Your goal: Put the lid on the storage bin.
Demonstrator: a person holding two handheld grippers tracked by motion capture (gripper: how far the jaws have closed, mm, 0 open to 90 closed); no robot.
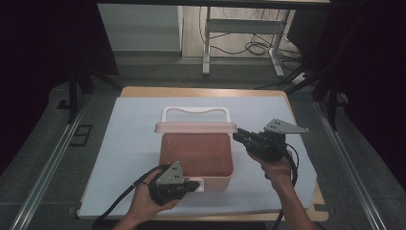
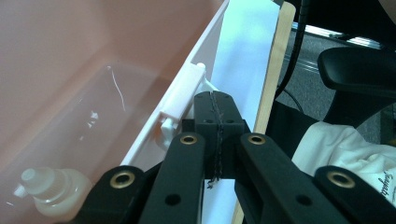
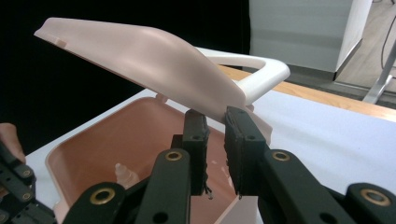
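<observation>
Right gripper [image 3: 215, 140] fingers at raised lid [image 3: 140, 65] of pink box [image 1: 196, 160]

The right gripper [image 3: 215, 135] rises from the bottom centre of the frame, its jaws slightly apart at the lower edge of the raised pink lid [image 3: 140, 60]. A white handle [image 3: 261, 74] curves behind. Lower left sits the open pink box [image 3: 116, 140] with a small bottle [image 3: 125, 176] inside.

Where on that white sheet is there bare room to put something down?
The white sheet lies bare left of the pink box, and behind its raised lid toward the table's far edge. Crowded: the box's near left corner and its right side, where the grippers work.
</observation>
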